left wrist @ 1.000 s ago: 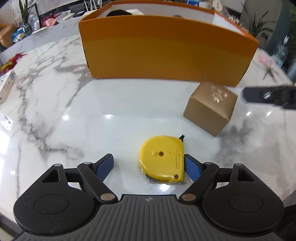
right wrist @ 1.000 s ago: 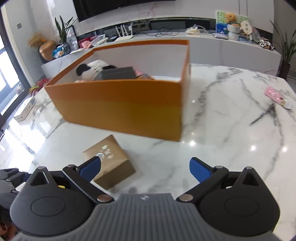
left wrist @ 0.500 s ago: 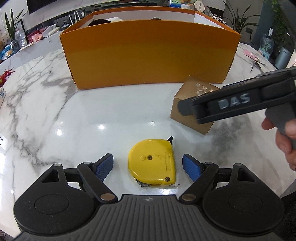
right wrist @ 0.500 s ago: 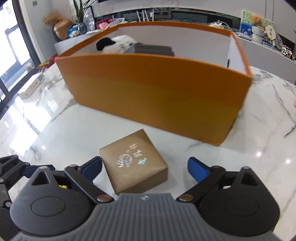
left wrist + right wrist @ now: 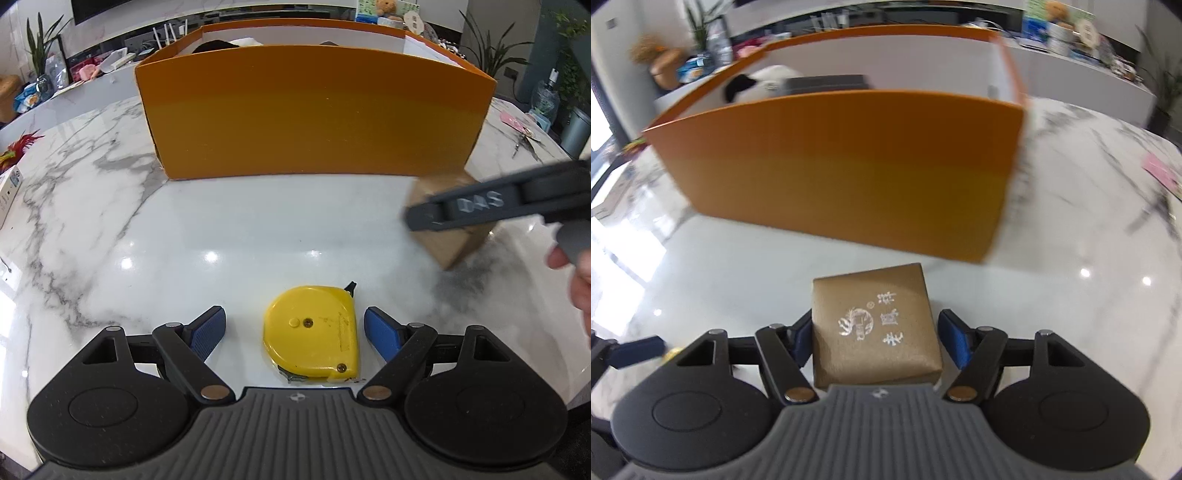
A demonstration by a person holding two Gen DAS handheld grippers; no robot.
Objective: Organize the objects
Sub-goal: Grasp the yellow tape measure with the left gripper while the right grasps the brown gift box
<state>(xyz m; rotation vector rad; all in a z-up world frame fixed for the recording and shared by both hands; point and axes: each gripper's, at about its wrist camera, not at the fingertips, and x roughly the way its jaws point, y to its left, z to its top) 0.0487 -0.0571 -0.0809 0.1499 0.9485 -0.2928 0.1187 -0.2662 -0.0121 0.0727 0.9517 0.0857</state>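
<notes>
Right claw [image 5: 875,332] closing around brown box [image 5: 875,325], right pad not yet touching: keep centred, squeeze evenly (cardboard dents). Left claw [image 5: 295,328] apart, straddling yellow tape measure [image 5: 312,336].

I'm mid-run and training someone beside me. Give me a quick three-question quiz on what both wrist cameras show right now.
1. True or false: the left gripper is clamped on the yellow tape measure.
2. What lies between the right gripper's closing jaws? A) scissors B) small brown box C) plush toy
3. Which container stands on the marble table behind both items?

Key
1. False: both pads stand clear of it.
2. B; a gap shows at the right pad.
3. The orange box.
</notes>
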